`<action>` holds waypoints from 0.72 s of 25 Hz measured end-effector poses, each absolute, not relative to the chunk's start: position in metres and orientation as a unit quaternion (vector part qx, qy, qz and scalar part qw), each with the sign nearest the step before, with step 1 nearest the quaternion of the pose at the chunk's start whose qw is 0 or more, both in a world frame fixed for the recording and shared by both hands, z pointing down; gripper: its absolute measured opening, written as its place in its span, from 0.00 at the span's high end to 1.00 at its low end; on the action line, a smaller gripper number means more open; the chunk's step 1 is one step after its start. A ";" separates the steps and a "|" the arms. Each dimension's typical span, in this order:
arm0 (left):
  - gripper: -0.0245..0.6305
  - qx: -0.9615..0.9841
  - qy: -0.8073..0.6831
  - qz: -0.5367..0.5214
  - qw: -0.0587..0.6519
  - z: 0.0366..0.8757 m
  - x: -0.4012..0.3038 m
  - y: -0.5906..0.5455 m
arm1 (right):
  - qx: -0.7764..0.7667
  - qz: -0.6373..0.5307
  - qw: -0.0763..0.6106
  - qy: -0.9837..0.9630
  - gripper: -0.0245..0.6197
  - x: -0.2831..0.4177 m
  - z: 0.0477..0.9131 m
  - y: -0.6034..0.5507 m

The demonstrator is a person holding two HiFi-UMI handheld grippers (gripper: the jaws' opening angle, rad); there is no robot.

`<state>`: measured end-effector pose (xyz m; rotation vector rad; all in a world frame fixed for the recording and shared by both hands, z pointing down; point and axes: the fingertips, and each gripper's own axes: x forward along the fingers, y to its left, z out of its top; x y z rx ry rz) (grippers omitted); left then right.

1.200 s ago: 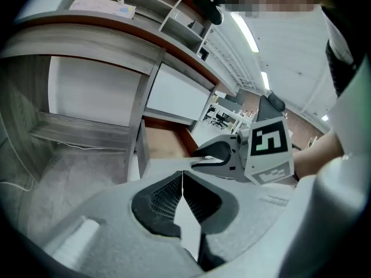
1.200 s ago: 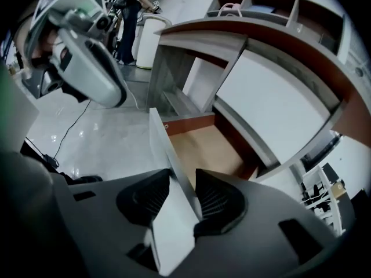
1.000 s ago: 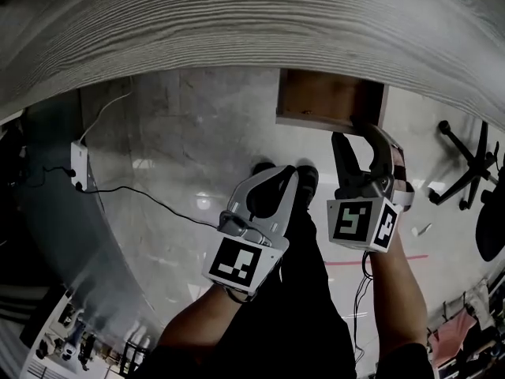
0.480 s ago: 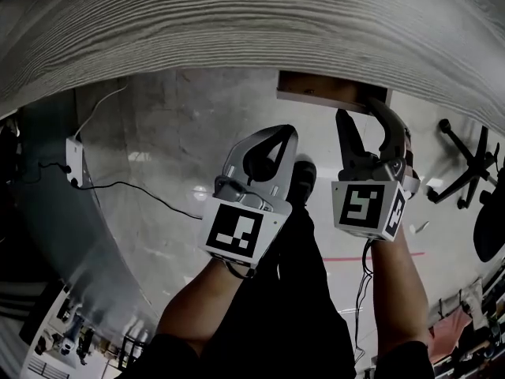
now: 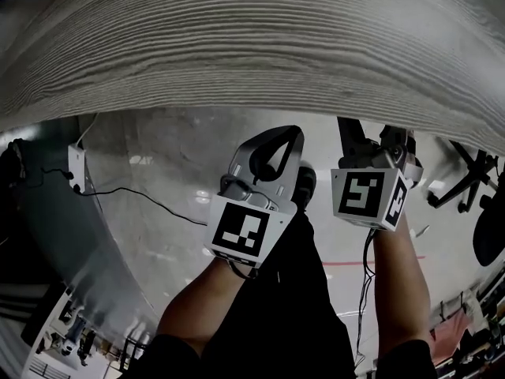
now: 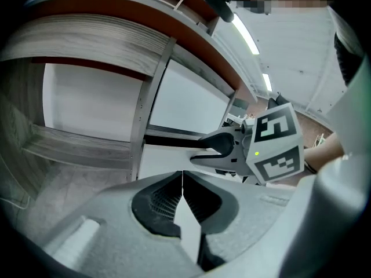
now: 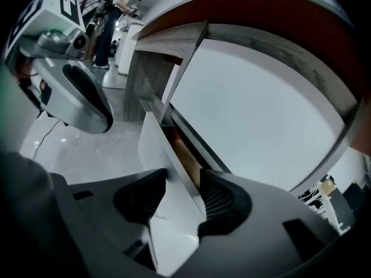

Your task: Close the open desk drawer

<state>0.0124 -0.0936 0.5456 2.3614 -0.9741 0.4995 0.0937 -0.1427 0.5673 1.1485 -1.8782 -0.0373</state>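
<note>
Under desk [image 5: 237, 38] | drawer [image 7: 153, 138] ajar | right hand-held gripper [image 7: 184, 181] just opening astride it | left [image 6: 182, 178] closed

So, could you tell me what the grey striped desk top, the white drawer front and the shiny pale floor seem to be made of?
Grey striped desk top: wood or wood-look laminate, matt; grain lines run across it. White drawer front: smooth painted or laminated board; a brown wood-like edge shows behind it. Shiny pale floor: polished stone or concrete, judging by mottling and reflections.
</note>
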 end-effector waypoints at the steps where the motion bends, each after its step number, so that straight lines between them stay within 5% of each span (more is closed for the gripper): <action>1: 0.95 0.874 -0.361 0.185 0.267 0.546 0.012 -0.094 | 0.466 -0.027 0.452 -0.760 0.67 0.093 0.566 -0.143; 5: 0.95 0.872 -0.363 0.185 0.272 0.550 0.011 -0.096 | 0.477 -0.051 0.401 -0.781 0.69 0.085 0.552 -0.130; 8: 0.95 0.872 -0.362 0.185 0.273 0.552 0.011 -0.096 | 0.491 0.032 0.333 -0.805 0.93 0.080 0.552 -0.112; 12: 0.95 0.873 -0.357 0.190 0.274 0.557 0.013 -0.094 | 0.500 0.171 0.290 -0.798 0.94 0.085 0.586 -0.107; 18: 0.95 0.876 -0.347 0.194 0.272 0.561 0.018 -0.104 | 0.540 0.225 0.244 -0.774 0.94 0.097 0.597 -0.127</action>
